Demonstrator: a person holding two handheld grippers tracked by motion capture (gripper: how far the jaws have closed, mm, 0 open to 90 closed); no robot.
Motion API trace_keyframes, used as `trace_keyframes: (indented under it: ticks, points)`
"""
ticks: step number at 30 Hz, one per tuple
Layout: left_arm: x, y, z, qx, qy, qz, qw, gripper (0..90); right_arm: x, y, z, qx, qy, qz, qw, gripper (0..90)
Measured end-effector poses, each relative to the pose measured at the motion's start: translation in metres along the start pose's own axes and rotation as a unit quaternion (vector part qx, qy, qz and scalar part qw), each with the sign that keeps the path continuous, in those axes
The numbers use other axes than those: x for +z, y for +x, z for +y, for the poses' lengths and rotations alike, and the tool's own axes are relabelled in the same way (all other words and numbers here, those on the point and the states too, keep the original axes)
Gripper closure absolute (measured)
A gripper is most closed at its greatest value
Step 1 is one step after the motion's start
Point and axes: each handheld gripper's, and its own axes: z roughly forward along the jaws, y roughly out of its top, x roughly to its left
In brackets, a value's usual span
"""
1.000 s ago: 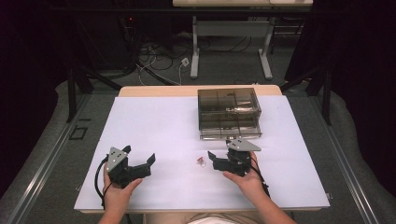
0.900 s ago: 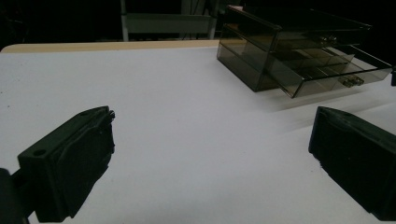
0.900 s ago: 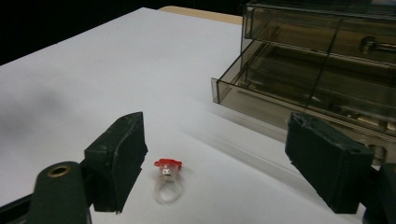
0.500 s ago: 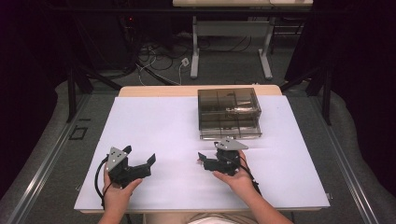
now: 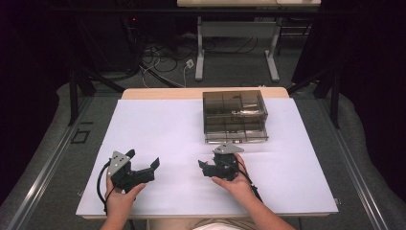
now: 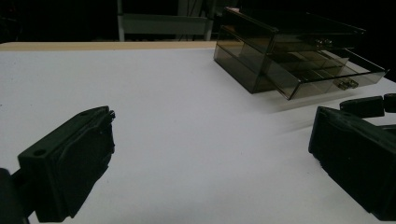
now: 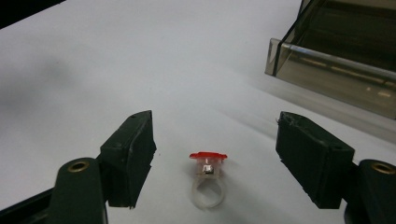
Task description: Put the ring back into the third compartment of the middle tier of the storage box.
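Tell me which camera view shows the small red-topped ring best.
The right gripper view: the ring sits on the white table between the right gripper's open jaws, red top and clear band plain. The high view has that gripper over its place.

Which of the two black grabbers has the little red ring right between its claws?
The right gripper. The red-topped ring lies on the white table between its open jaws, untouched. The left gripper has just bare table between its jaws.

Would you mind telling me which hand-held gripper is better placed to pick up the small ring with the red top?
Right. The right hand-held gripper is open with the ring between its jaws; the left hand-held gripper sits farther off.
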Motion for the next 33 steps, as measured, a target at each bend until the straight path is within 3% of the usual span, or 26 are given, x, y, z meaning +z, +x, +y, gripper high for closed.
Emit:
trace_keyframes:
  ticks: [1, 8, 11, 12, 20, 23, 24, 25, 31, 33]
  points:
    - [0.000, 0.000, 0.000, 0.000, 0.000, 0.000, 1.0000, 0.3, 0.000, 0.000, 0.000, -0.002, 0.012, 0.000, 0.9999, 27.7]
    - [0.000, 0.001, 0.000, 0.001, 0.003, -0.002, 1.0000, 0.6, 0.010, 0.003, -0.004, -0.007, 0.011, -0.006, 0.9999, 30.1]
    - [0.001, 0.001, 0.000, 0.001, 0.003, -0.001, 1.0000, 0.8, 0.014, 0.004, -0.005, -0.010, 0.023, -0.011, 0.9996, 34.6]
    - [0.001, 0.001, 0.000, 0.000, 0.002, -0.001, 1.0000, 0.8, 0.016, 0.004, -0.006, -0.009, 0.014, -0.012, 0.9998, 35.4]
    - [0.001, 0.002, -0.001, -0.004, 0.000, -0.002, 1.0000, 0.9, 0.022, 0.004, -0.009, -0.016, 0.024, -0.021, 0.9994, 45.2]
    - [0.001, 0.002, -0.001, -0.004, 0.000, -0.001, 1.0000, 0.9, 0.021, 0.004, -0.009, -0.008, 0.028, -0.023, 0.9993, 48.7]
    - [0.001, 0.002, -0.001, -0.003, 0.000, -0.001, 1.0000, 0.9, 0.023, 0.004, -0.010, -0.009, 0.016, -0.019, 0.9997, 49.2]
    - [0.001, 0.002, -0.001, -0.004, 0.000, -0.001, 1.0000, 0.9, 0.022, 0.004, -0.009, -0.014, 0.028, -0.021, 0.9993, 50.0]
    - [0.001, 0.002, -0.001, -0.005, 0.000, -0.001, 1.0000, 1.0, 0.024, 0.004, -0.011, -0.024, 0.040, -0.021, 0.9987, 55.0]
    - [0.001, 0.003, -0.001, -0.006, 0.000, -0.001, 1.0000, 1.1, 0.026, 0.005, -0.012, -0.028, 0.033, -0.022, 0.9988, 56.6]
